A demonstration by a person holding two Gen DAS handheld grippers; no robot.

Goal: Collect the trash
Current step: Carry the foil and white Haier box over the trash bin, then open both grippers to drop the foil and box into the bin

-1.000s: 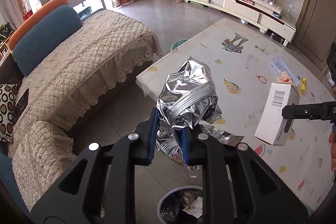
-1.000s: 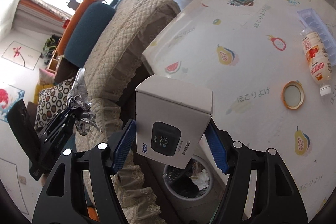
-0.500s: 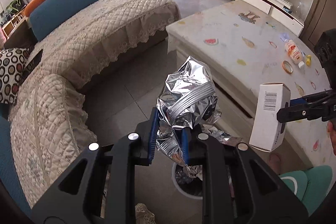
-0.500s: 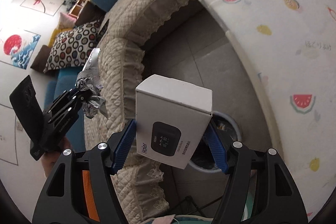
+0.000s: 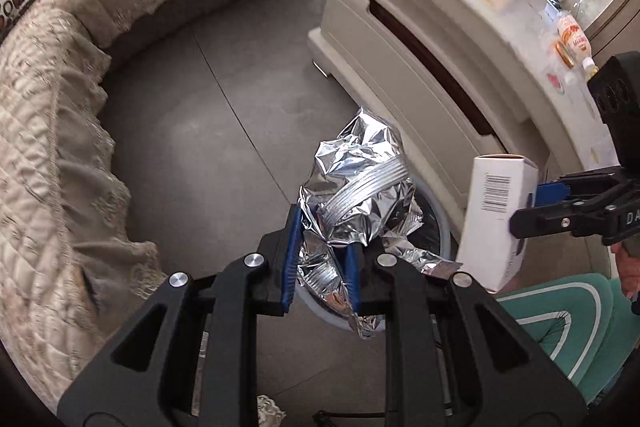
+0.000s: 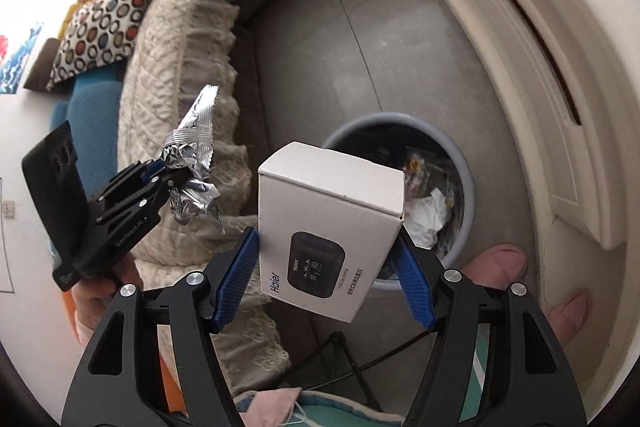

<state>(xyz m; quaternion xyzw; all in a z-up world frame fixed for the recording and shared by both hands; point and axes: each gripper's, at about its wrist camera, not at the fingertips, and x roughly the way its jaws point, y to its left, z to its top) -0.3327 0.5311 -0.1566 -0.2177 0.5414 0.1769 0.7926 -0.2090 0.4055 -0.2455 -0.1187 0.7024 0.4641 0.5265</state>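
Standing upright, white box (image 6: 330, 227) clamped above bin (image 6: 464, 163)

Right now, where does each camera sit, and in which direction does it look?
Left wrist: sits on the left hand-held gripper, looking down at the floor; its fingers clamp the crumpled foil bag above the trash bin.
Right wrist: sits on the right hand-held gripper, looking down; it clamps the white box over the bin; toes show.
Shared: both views show the bin, sofa, foil bag, white box and the opposite gripper.
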